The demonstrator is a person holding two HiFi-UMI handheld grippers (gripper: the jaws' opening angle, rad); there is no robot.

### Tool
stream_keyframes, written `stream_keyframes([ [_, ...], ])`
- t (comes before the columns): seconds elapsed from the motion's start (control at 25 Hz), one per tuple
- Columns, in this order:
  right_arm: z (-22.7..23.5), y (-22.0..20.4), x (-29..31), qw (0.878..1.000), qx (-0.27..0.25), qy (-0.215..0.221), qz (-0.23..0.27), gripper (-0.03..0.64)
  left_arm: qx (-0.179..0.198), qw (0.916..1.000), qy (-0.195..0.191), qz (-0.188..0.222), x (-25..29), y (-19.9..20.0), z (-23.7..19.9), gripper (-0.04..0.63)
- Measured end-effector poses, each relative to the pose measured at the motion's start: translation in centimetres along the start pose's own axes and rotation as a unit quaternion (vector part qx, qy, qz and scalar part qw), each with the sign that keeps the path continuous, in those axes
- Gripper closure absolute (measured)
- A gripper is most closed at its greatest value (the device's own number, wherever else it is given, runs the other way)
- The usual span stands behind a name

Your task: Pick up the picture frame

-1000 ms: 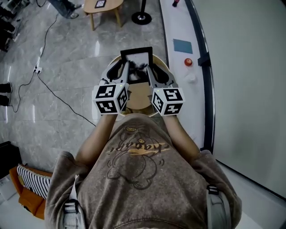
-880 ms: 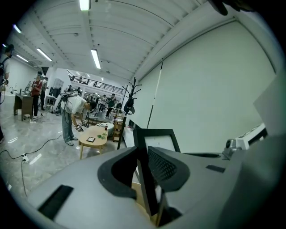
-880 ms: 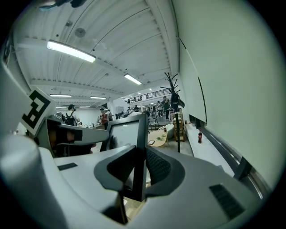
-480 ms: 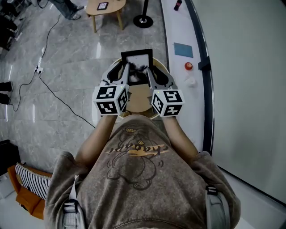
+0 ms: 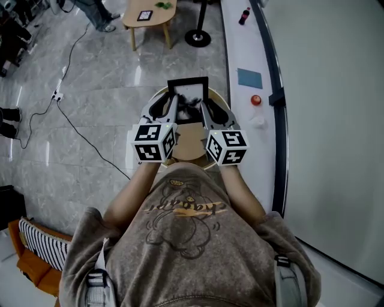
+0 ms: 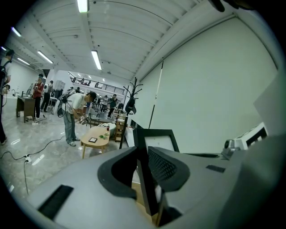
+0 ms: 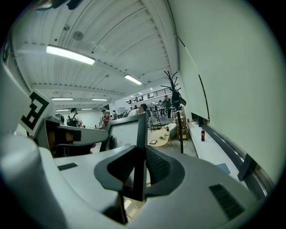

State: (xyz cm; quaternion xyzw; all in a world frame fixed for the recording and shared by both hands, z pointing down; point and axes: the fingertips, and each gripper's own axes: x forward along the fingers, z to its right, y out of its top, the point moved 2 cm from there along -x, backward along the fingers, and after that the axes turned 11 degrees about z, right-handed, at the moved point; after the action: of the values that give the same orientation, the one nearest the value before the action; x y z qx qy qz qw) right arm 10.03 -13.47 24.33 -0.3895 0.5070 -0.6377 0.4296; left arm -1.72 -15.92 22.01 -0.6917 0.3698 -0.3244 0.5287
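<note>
The black picture frame (image 5: 188, 91) with a white picture stands upright over a round wooden table (image 5: 191, 143), held from both sides. My left gripper (image 5: 172, 103) is shut on the frame's left edge, which runs between the pads in the left gripper view as the frame (image 6: 154, 133) rises past the left gripper (image 6: 143, 154). My right gripper (image 5: 203, 103) is shut on the right edge; in the right gripper view the frame (image 7: 126, 129) stands in the right gripper (image 7: 140, 154). The frame's lower edge is hidden, so I cannot tell whether it touches the table.
A low wooden coffee table (image 5: 150, 15) and a black stand base (image 5: 198, 39) sit on the marble floor beyond. A white ledge (image 5: 240, 54) on the right carries a blue card (image 5: 247, 78), a red object (image 5: 256, 99) and a bottle (image 5: 245, 15). A cable (image 5: 78, 129) crosses the floor at left.
The hold on the frame is the same and both grippers stay put. The whole head view has slid slightly downward and rightward.
</note>
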Motion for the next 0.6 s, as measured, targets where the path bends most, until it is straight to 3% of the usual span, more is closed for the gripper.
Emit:
stream_keyframes([
  [0.6, 0.01, -0.51, 0.92, 1.0, 0.005, 0.012, -0.008, 0.531, -0.001, 0.9999, 0.011, -0.007, 0.35, -0.28, -0.74, 0.506],
])
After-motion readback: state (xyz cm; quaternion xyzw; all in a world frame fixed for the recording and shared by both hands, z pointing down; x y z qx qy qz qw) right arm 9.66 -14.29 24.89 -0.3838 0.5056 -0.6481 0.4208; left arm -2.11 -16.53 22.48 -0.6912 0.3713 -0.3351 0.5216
